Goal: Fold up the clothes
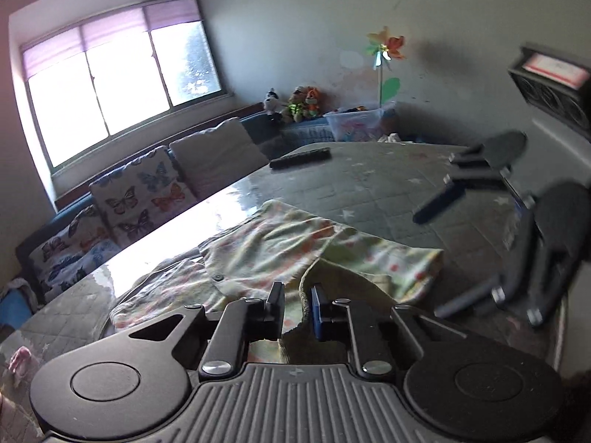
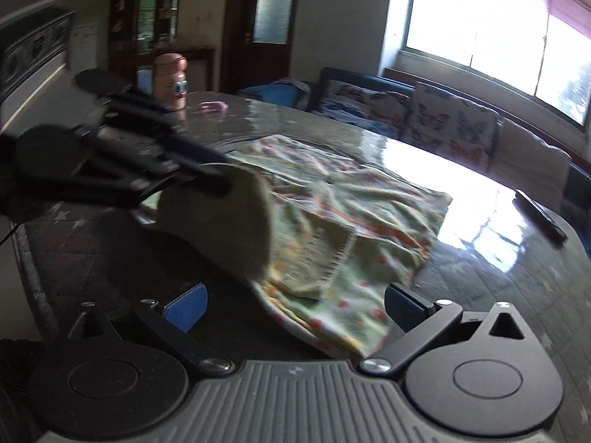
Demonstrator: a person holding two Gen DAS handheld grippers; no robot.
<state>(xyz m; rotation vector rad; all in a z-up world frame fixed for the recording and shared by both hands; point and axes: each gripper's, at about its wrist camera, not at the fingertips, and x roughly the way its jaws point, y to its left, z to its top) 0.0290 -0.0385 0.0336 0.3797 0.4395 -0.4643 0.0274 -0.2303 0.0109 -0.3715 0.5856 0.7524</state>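
Left tongs [image 1: 297,304] pinched the cloth's [image 1: 280,243] lifted edge; right tongs [image 2: 295,304] hung spread above the cloth.

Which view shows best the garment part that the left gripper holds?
The right wrist view: the lifted fold hangs from the left gripper, seen side-on. The left wrist view shows only its edge between the fingers.

A home living room: a wide window [image 1: 122,74] at upper left, a sofa [image 1: 155,188] with butterfly cushions [image 1: 142,193] below it, stuffed toys [image 1: 295,105] and a paper pinwheel [image 1: 386,46] at centre top, a cabinet [image 2: 147,18] and door [image 2: 264,22] behind.
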